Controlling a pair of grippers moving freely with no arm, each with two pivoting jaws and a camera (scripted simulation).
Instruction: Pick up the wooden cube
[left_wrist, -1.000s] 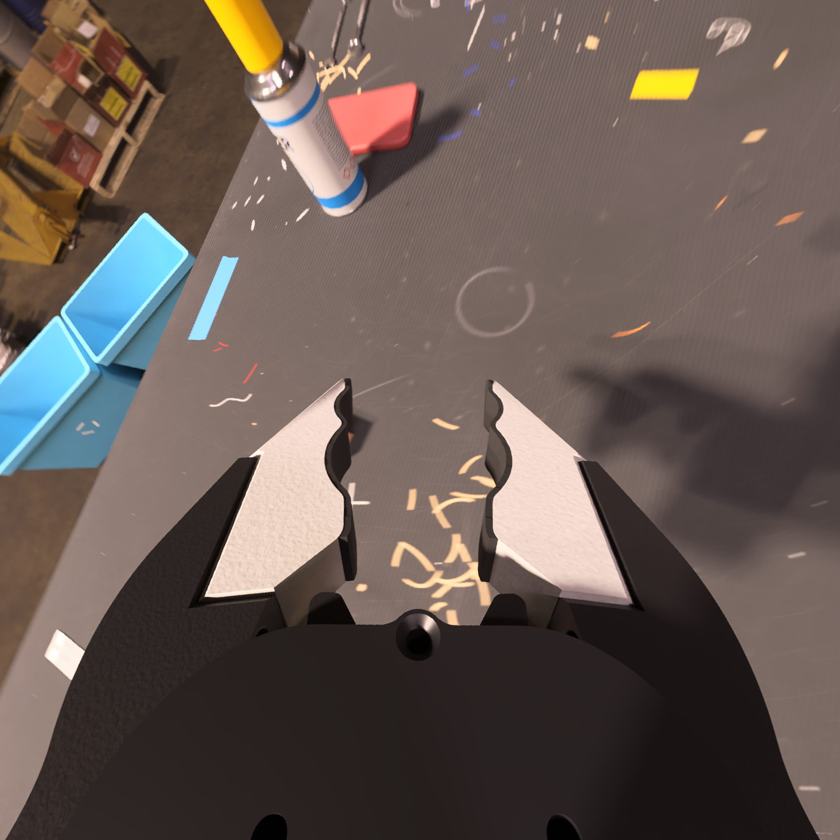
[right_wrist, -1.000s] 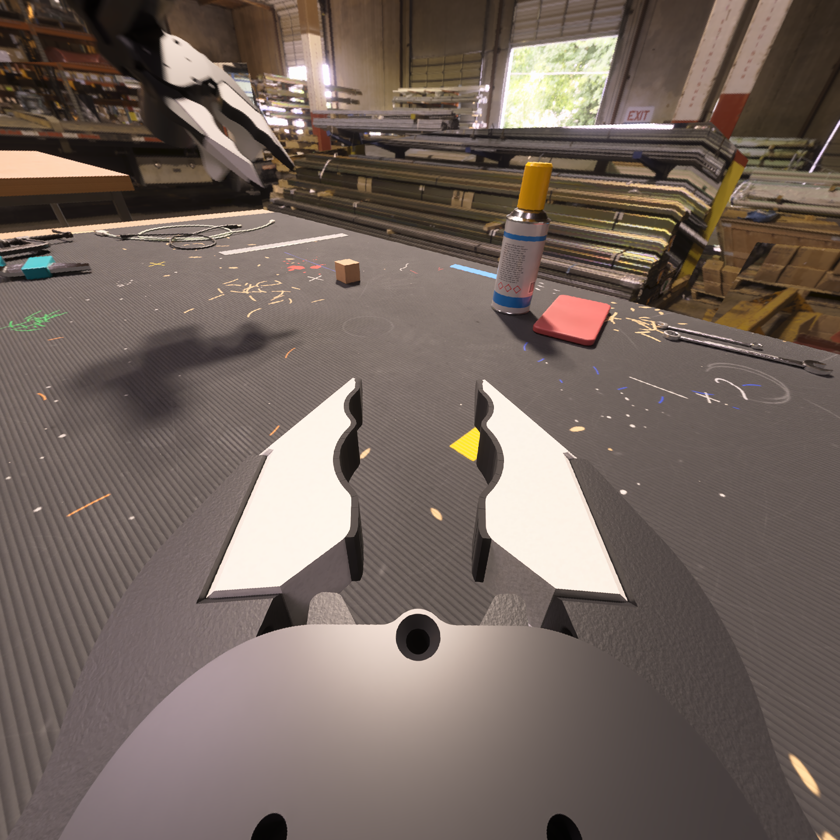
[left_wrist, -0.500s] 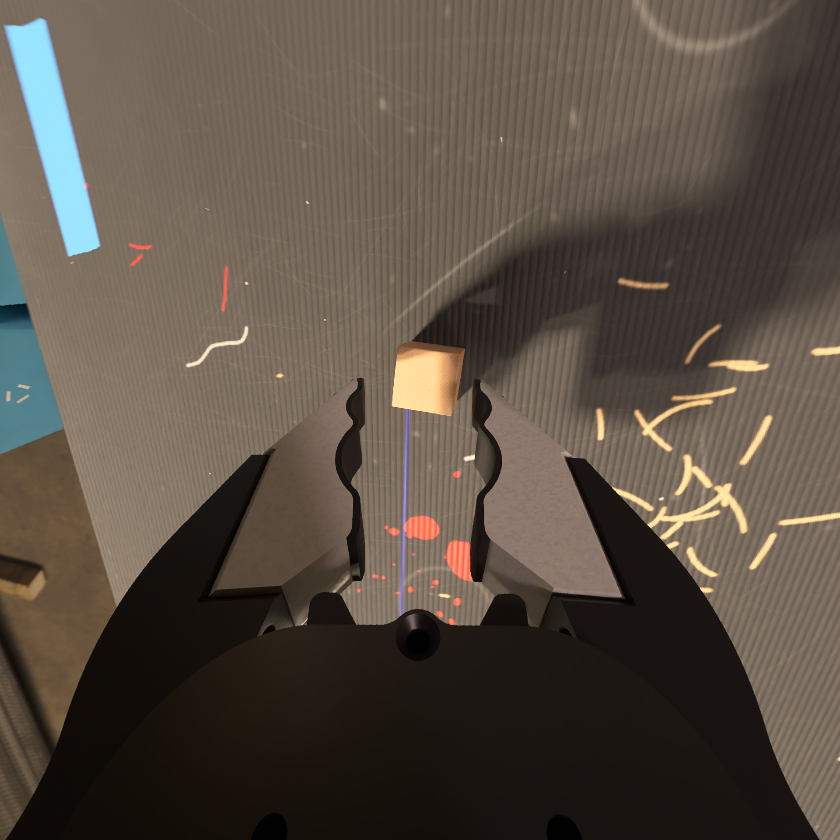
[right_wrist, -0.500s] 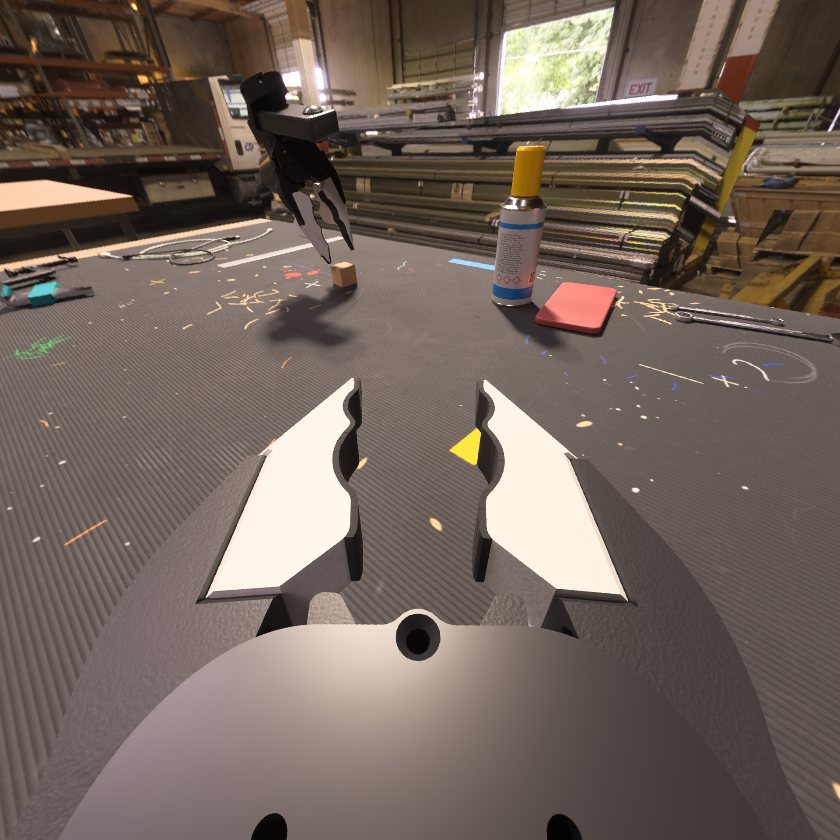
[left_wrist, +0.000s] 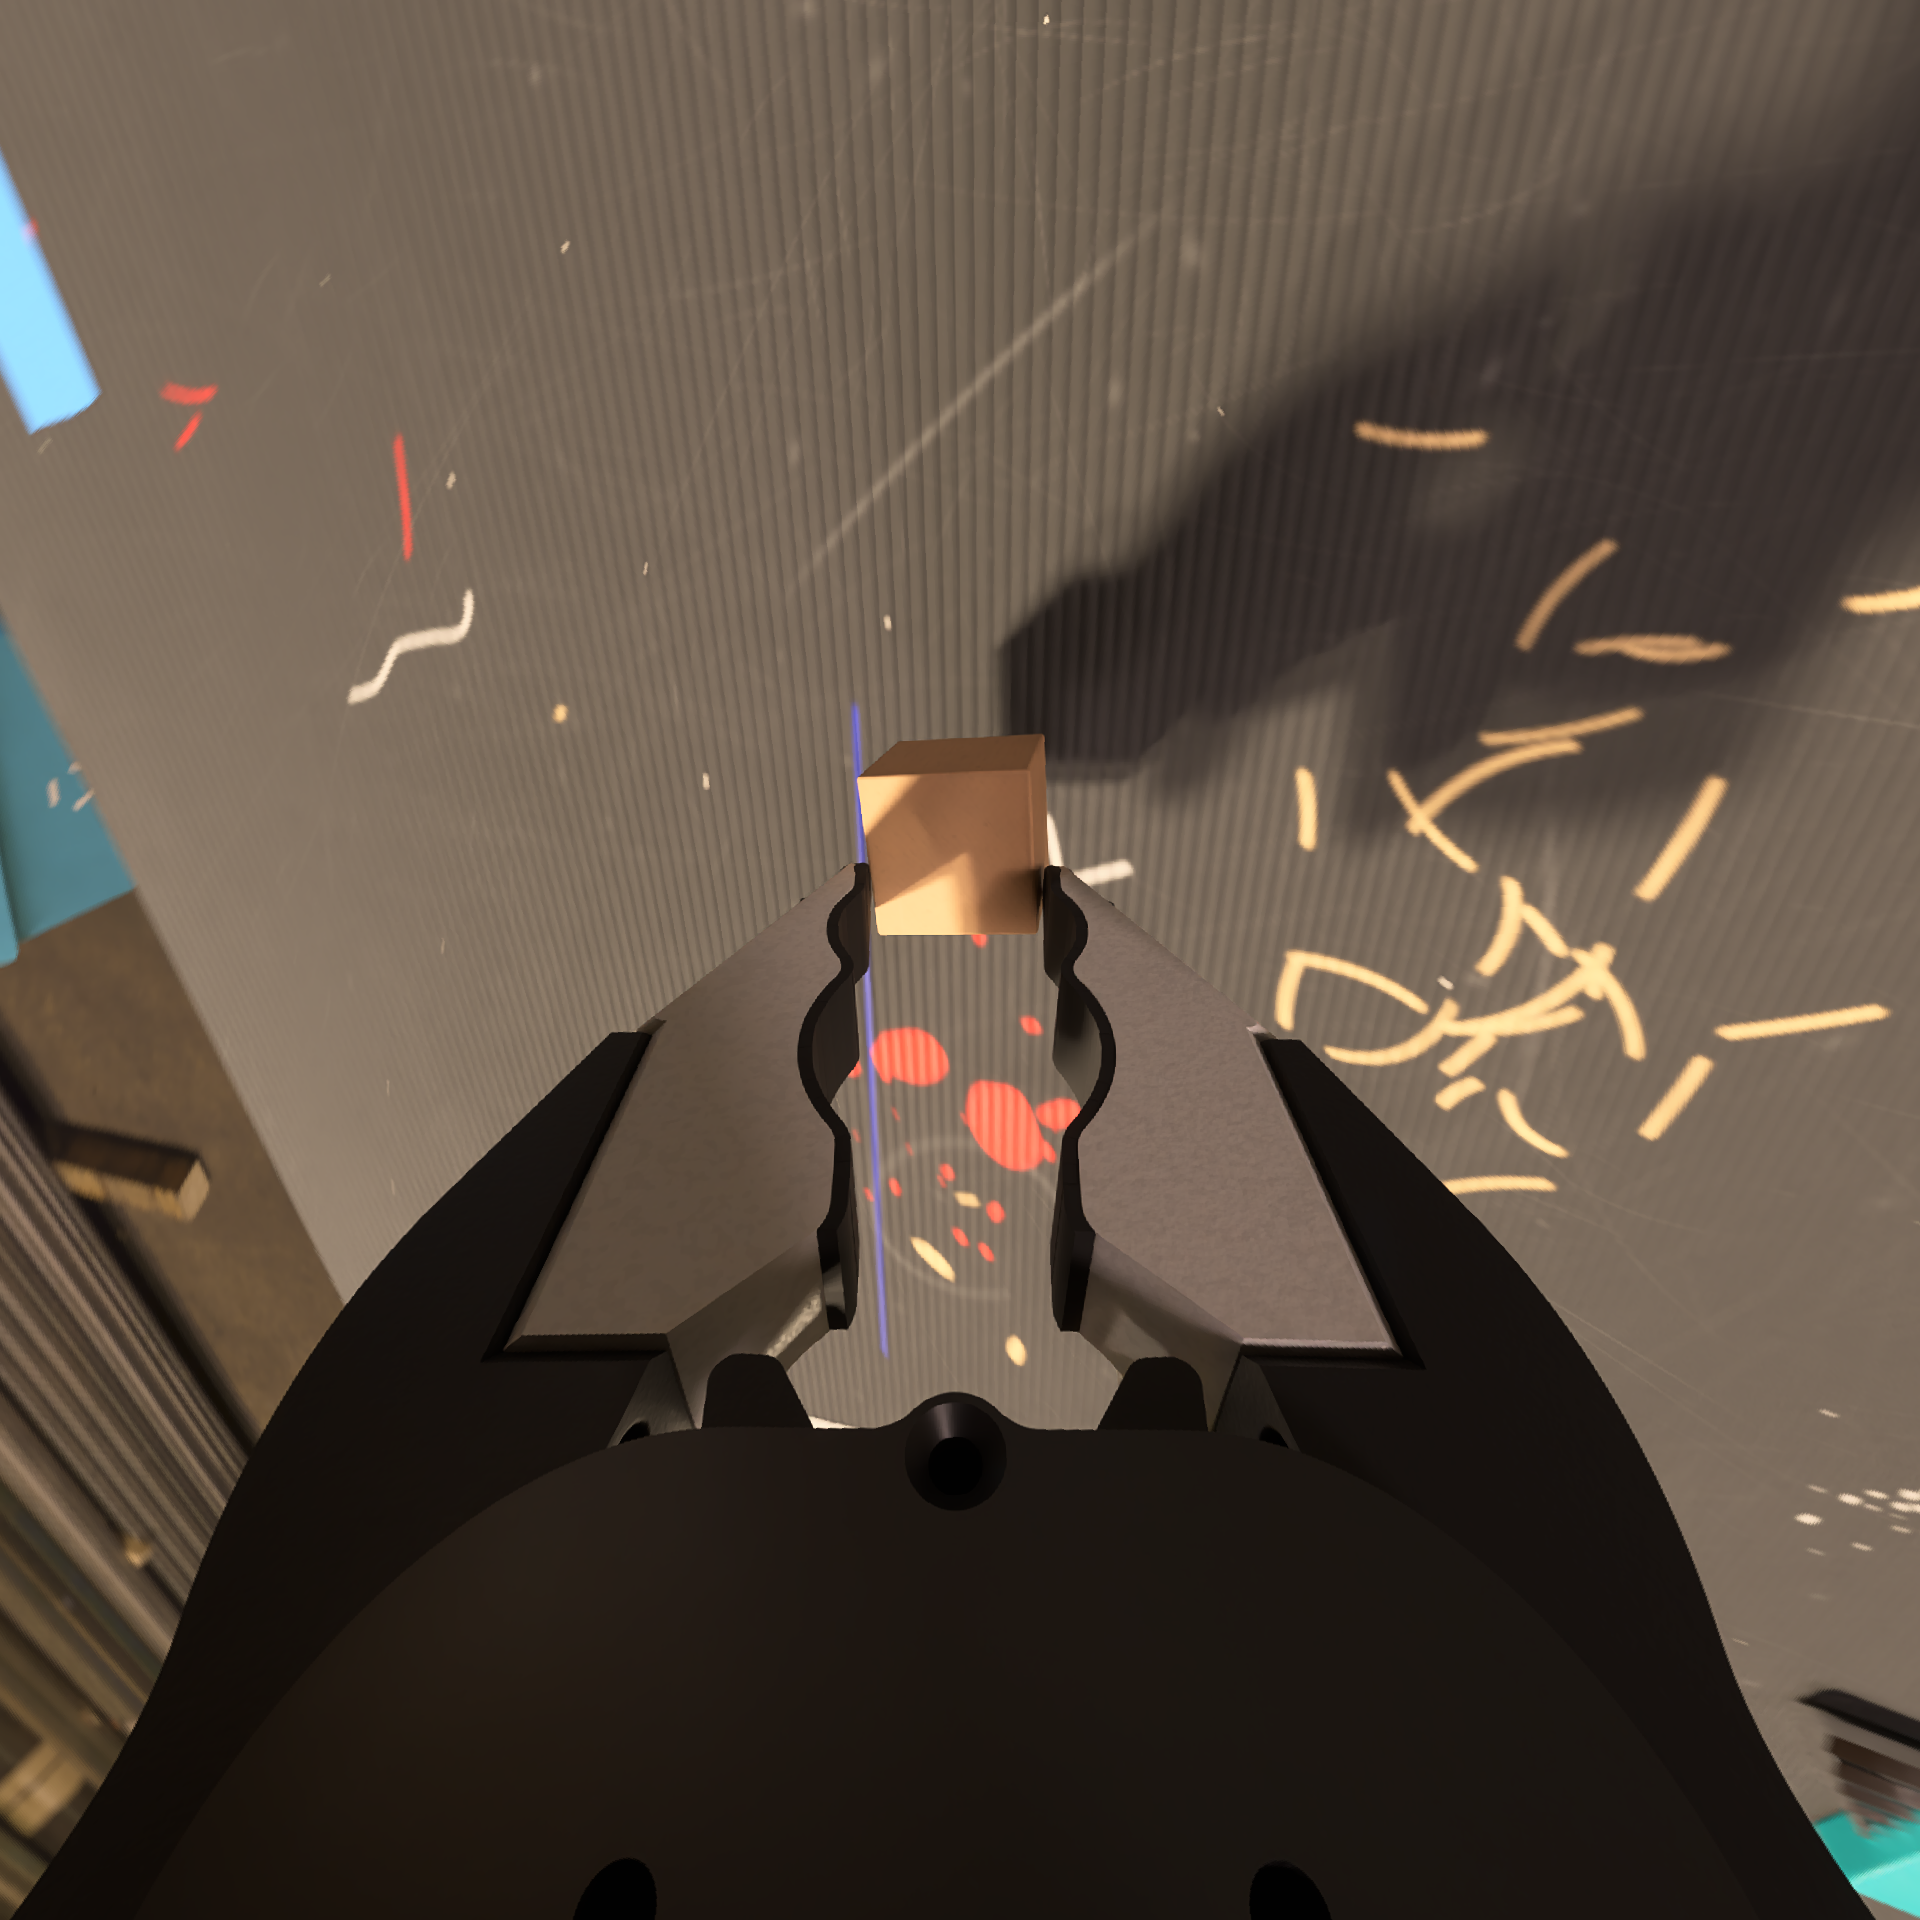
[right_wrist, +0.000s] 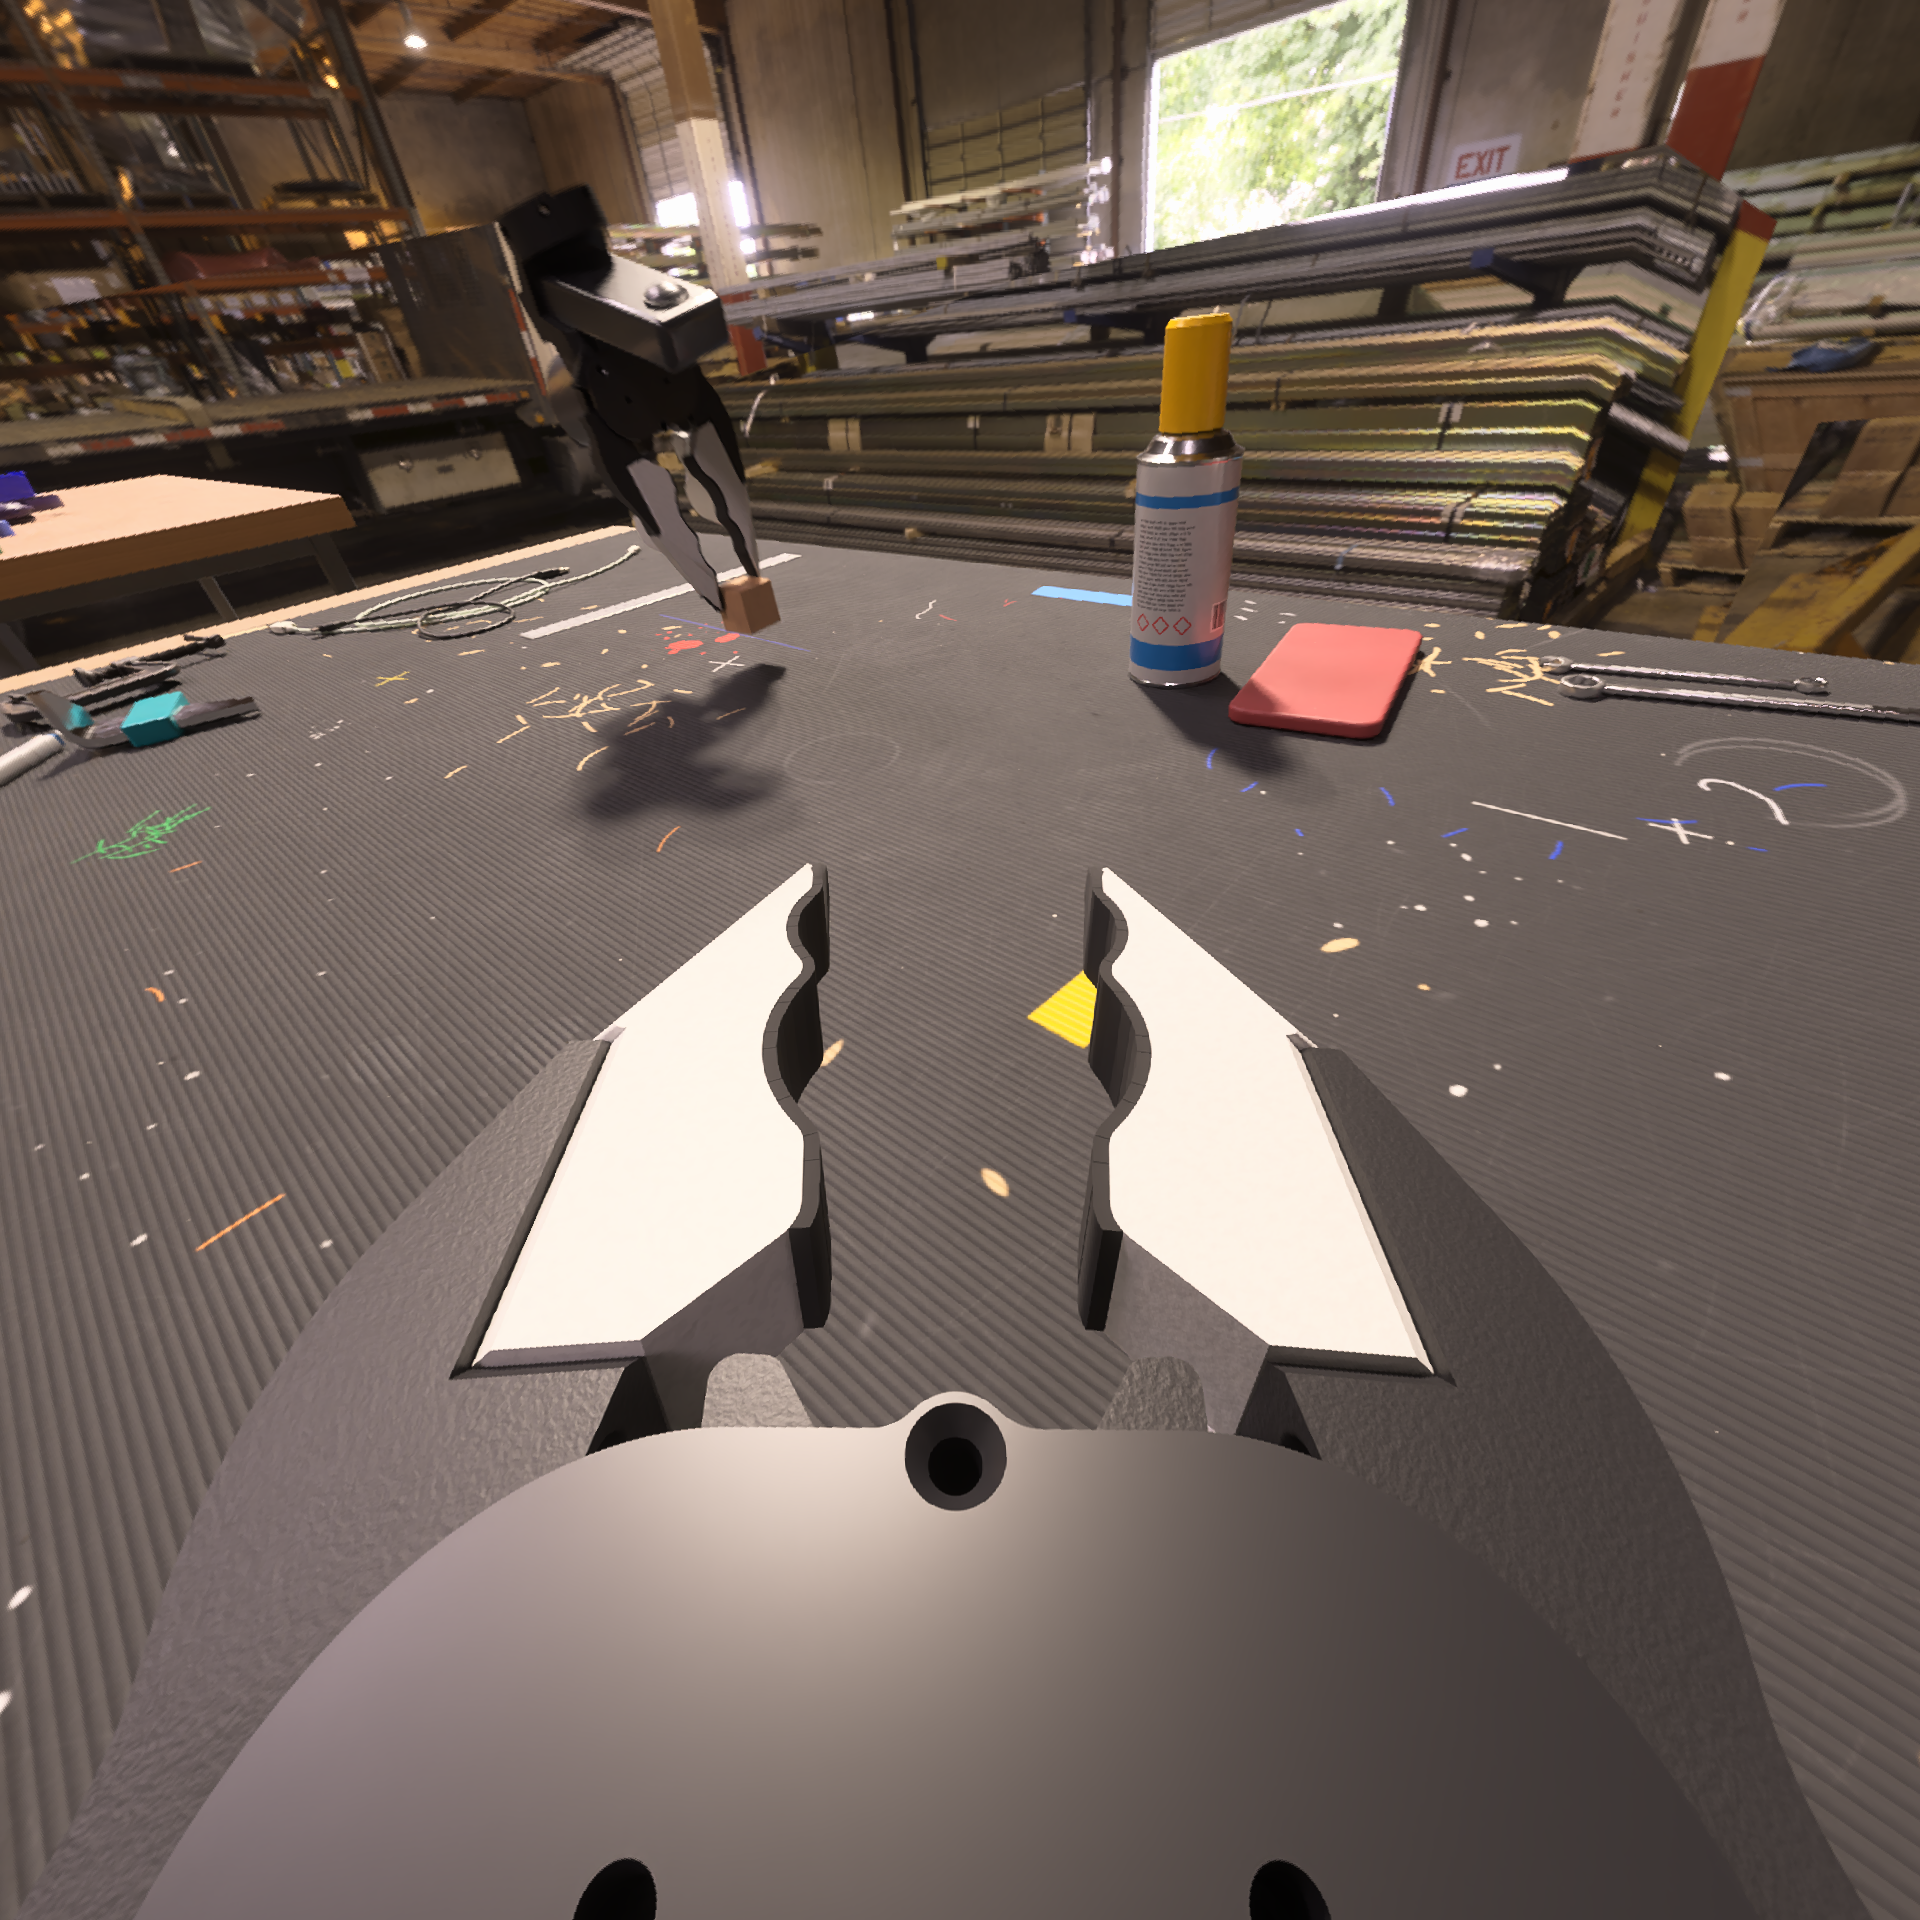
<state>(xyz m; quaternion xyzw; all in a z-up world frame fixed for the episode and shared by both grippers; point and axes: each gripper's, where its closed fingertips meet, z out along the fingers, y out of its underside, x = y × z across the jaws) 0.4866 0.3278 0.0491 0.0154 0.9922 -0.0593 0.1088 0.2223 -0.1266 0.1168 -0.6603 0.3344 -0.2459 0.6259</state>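
The wooden cube (left_wrist: 954, 836) is a small tan block pinched between the tips of my left gripper (left_wrist: 954, 894), which is shut on it and holds it above the dark ribbed mat (left_wrist: 727, 364). The cube's shadow falls on the mat up and to the right. In the right wrist view the left gripper (right_wrist: 727, 582) hangs tilted at the far left of the mat with the cube (right_wrist: 750, 603) at its tips, clear of the surface. My right gripper (right_wrist: 956, 883) is open and empty, low over the near part of the mat.
A spray can with a yellow cap (right_wrist: 1184, 509) and a red flat pad (right_wrist: 1325, 681) stand at the far right. Wrenches (right_wrist: 1683, 691) lie beyond them. A coiled cable (right_wrist: 468, 608) and tools with a teal part (right_wrist: 135, 717) lie far left. The mat's left edge (left_wrist: 208, 1039) is close to the cube.
My left gripper swung down over the cube, closed on it and lifted it off the mat. The right gripper has stayed open and nearly still.
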